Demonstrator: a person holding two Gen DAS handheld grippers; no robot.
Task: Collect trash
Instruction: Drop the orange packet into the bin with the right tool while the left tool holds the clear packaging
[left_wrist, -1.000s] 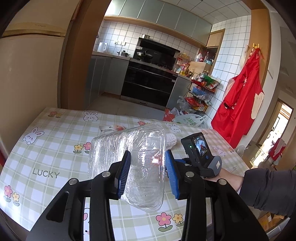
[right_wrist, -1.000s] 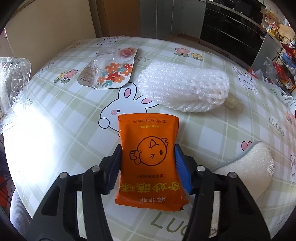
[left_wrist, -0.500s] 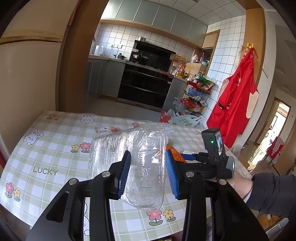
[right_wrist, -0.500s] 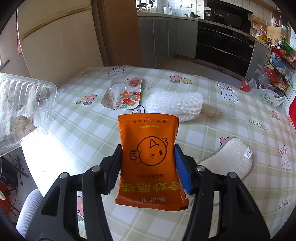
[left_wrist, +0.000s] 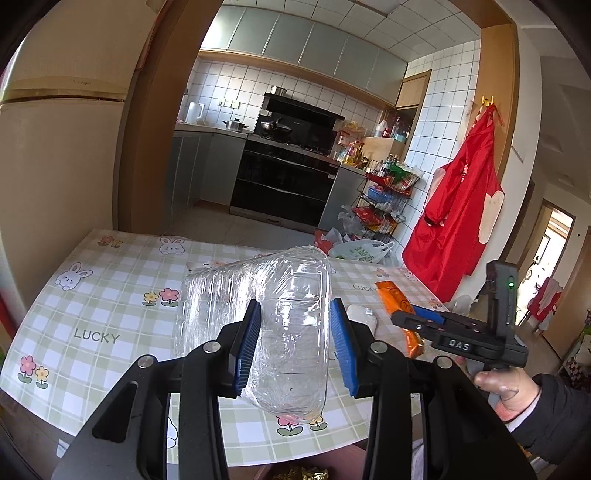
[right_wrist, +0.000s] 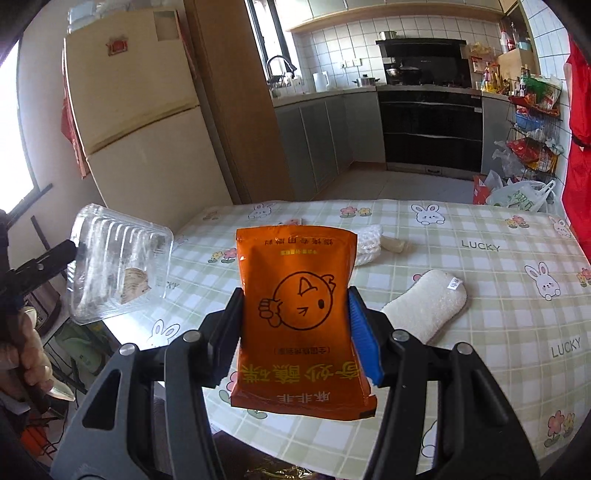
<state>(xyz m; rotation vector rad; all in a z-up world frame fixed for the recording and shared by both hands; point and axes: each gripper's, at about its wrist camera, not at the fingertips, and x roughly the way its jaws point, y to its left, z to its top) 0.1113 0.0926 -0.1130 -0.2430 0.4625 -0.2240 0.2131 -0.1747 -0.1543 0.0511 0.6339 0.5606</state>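
The left gripper (left_wrist: 295, 343) is clamped on a clear plastic tray (left_wrist: 258, 321), its blue pads pressing the tray's sides and holding it in the air above the near edge of the table (left_wrist: 92, 295); the right gripper (right_wrist: 293, 332) is clamped on an orange packet (right_wrist: 295, 314), upright between its pads and lifted clear of the checked tablecloth; on the table behind lie a white foam net (right_wrist: 367, 243) and, nearer on the right, a white sponge (right_wrist: 424, 304), well apart from both grippers; a hand (left_wrist: 511, 391) grips the right gripper's handle.
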